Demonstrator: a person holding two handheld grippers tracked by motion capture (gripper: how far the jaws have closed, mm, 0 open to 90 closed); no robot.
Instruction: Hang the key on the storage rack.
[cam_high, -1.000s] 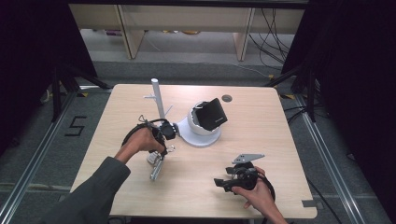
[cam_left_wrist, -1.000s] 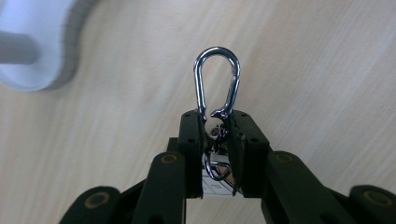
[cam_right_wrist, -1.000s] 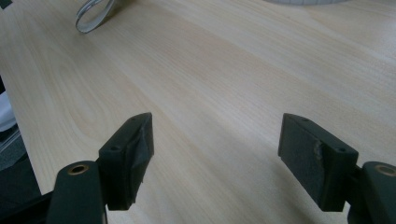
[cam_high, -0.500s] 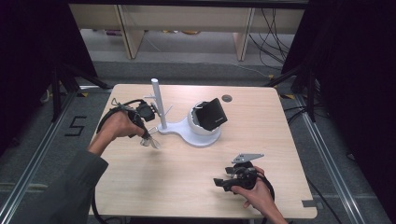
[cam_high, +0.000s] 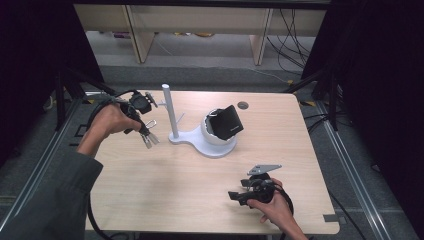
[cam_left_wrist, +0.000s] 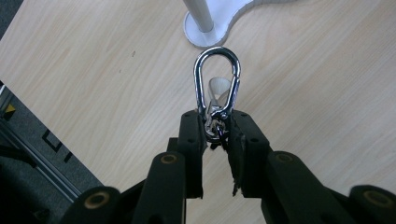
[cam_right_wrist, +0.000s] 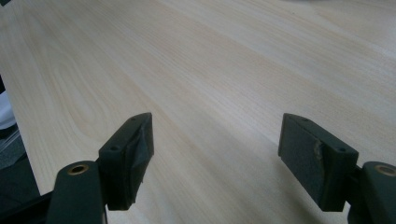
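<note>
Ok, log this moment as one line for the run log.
left gripper: shut on carabiner, held near white stand | right gripper: open, low over table | black pouch: in stand's cup

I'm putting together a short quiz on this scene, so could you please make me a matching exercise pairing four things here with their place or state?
Things:
1. left gripper
2. right gripper
3. white post
4. black pouch

States:
A. resting in the white bowl of the stand
B. jaws wide apart, nothing between
C. shut on a silver carabiner
D. upright on the stand's base

Pairs: 1-C, 2-B, 3-D, 4-A
</note>
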